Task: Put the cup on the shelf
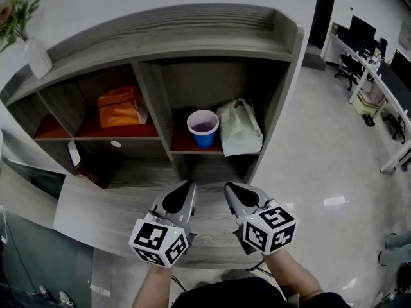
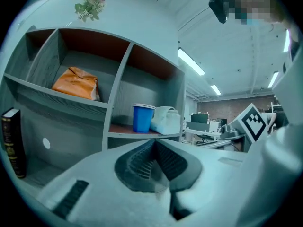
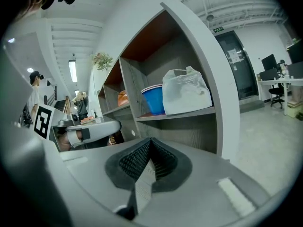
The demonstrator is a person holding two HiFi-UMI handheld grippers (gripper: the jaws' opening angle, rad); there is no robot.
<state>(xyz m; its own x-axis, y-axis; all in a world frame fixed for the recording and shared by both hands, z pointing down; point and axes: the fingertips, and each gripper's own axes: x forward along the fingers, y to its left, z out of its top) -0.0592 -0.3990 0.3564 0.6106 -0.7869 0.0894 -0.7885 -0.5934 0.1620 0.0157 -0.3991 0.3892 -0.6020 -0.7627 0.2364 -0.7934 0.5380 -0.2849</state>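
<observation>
Left tongs [image 1: 187, 186] closed, blue cup [image 1: 203, 132], inside seemingly purple, on shelf [image 1: 212, 34]

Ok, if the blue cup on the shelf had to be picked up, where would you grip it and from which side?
Its side wall, about mid-height, coming in level through the open front of the shelf. The blue cup stands upright with a board over it, so a reach from above looks blocked. The white bag sits close on its right, so favour the freer left.

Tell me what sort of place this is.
Probably an open office or lab. Past the grey shelf, desks with monitors and a rolling chair line the wall, and strip lights run across the ceiling.
</observation>
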